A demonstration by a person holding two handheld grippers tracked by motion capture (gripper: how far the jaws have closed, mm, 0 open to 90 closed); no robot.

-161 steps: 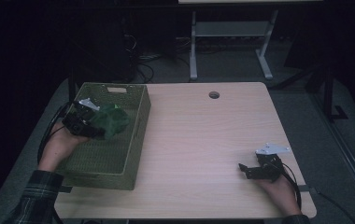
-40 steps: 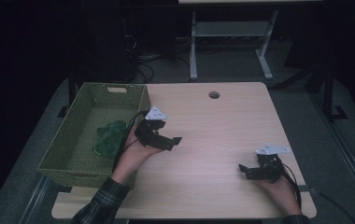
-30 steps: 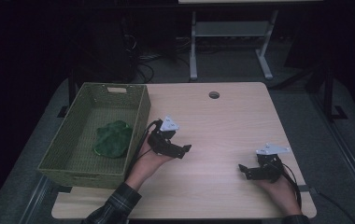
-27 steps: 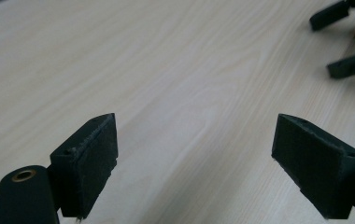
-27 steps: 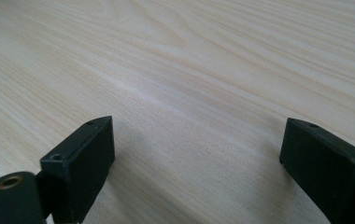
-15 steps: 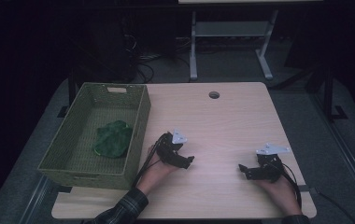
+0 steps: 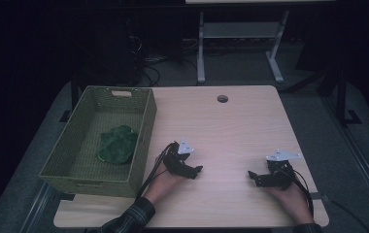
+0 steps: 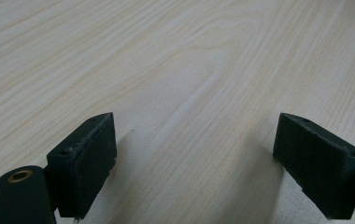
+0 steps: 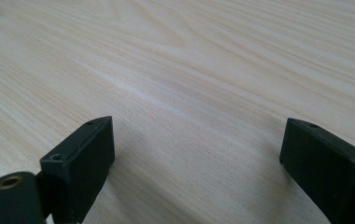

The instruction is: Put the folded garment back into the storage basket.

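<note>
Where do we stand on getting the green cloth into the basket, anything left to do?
Done, by the look of it: the green cloth lies inside the woven basket. Nothing is in hand: the left gripper and right gripper both rest on the table with jaws apart and only bare wood between them. Nothing else lies on the table to put away.

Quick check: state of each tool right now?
Left tool: open, holding nothing, over bare table.
Right tool: open, holding nothing.
</note>
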